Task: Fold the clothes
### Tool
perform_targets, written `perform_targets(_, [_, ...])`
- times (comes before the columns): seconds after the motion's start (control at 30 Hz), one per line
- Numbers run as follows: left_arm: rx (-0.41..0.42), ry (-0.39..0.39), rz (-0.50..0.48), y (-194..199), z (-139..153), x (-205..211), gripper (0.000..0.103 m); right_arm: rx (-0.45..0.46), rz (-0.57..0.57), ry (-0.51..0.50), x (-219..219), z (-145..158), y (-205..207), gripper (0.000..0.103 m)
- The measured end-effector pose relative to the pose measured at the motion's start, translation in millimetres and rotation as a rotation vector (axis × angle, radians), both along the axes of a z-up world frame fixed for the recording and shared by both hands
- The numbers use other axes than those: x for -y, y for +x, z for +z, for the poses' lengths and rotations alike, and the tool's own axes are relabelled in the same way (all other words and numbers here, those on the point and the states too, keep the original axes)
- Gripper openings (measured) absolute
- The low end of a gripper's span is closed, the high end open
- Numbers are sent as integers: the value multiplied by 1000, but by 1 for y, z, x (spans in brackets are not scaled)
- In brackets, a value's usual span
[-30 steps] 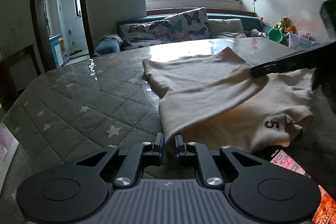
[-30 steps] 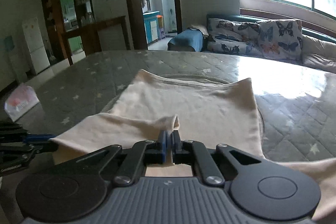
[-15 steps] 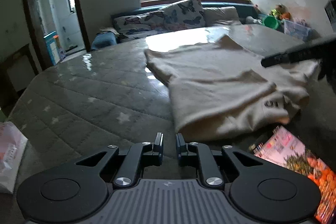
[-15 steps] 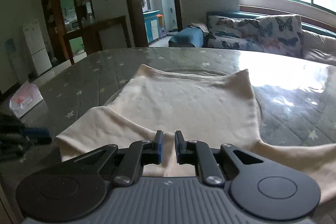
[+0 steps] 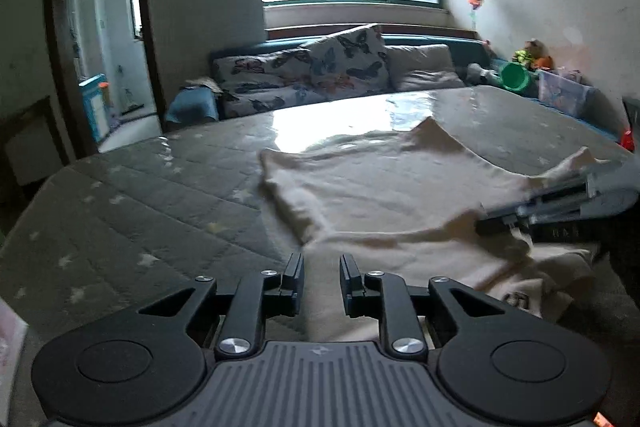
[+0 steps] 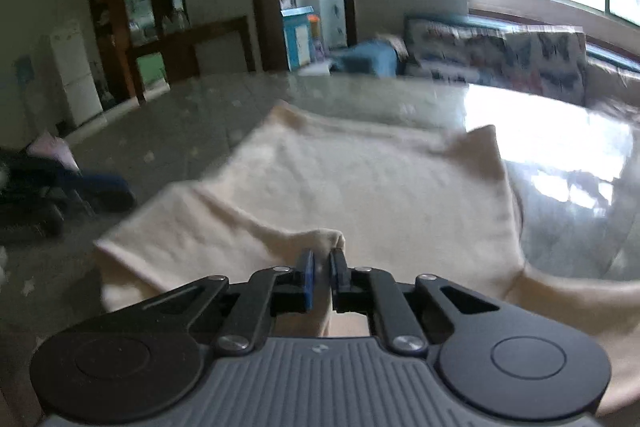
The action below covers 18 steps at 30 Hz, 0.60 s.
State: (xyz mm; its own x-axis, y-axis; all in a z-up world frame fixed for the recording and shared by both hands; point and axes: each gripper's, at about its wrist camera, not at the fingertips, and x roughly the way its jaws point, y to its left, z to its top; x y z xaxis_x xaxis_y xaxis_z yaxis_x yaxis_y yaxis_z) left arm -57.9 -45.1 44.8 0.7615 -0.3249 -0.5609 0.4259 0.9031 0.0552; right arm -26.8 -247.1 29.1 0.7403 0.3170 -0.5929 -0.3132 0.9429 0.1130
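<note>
My left gripper [image 5: 320,269] hangs low over the near edge of the cream garment [image 5: 384,187], its jaws opening with a clear gap between the pads; cloth lies under and just ahead of them, but neither pad presses on it. The garment is spread across the grey star-quilted table [image 5: 132,211], its far corners pointing toward the butterfly-print cushions [image 5: 320,67] below the window, and its near right part lies folded over in a thicker heap. My right gripper [image 6: 321,267] has its jaws drawn nearly together on a bunched fold of the same garment [image 6: 360,187], the fabric rising in a small peak just past the fingertips. That view is smeared, so I judge the pinch mostly by the cloth lifting there. From my left side, the right gripper shows as a dark bar lying on the cloth at the right edge.
</note>
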Motion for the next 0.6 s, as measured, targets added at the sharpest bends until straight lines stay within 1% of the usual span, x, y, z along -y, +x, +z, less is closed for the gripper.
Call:
perform_targets(0.1, [-1,3,-43,-7,-4,5,24,70,35,35,-4,33,-4,7])
perform_targets(0.17, [1,-5,-35,-7,-6,4,24,135,73,32,-12,57,-8,7])
perform_targets(0.23, [-12,-36,-11,-3,-6,-3,25,197,112,22,-21,79,-15,7])
perform_targets(0.3, [-28,-75,10,0,-5,-13,26,246,137,6,-28,95,-21,7])
perform_targets(0.37, [-29,-91,16,-1,-4,-21,26,270,146,-5,-30,105,-27,7])
perform_targets(0.43, [-30,-96,9,-4,-4,-27,27,260,127,-10,-27,106,-30,7])
perform_targets(0.5, [-33,-98,2,-6,-4,-31,35,218,90,-23,-19,95,-32,7])
perform_targets(0.53, [-35,-97,-1,-7,-5,-32,41,192,71,-30,-15,89,-32,7])
perform_targets(0.6, [-41,-94,-9,-8,-6,-34,42,119,29,-45,-7,70,-29,7])
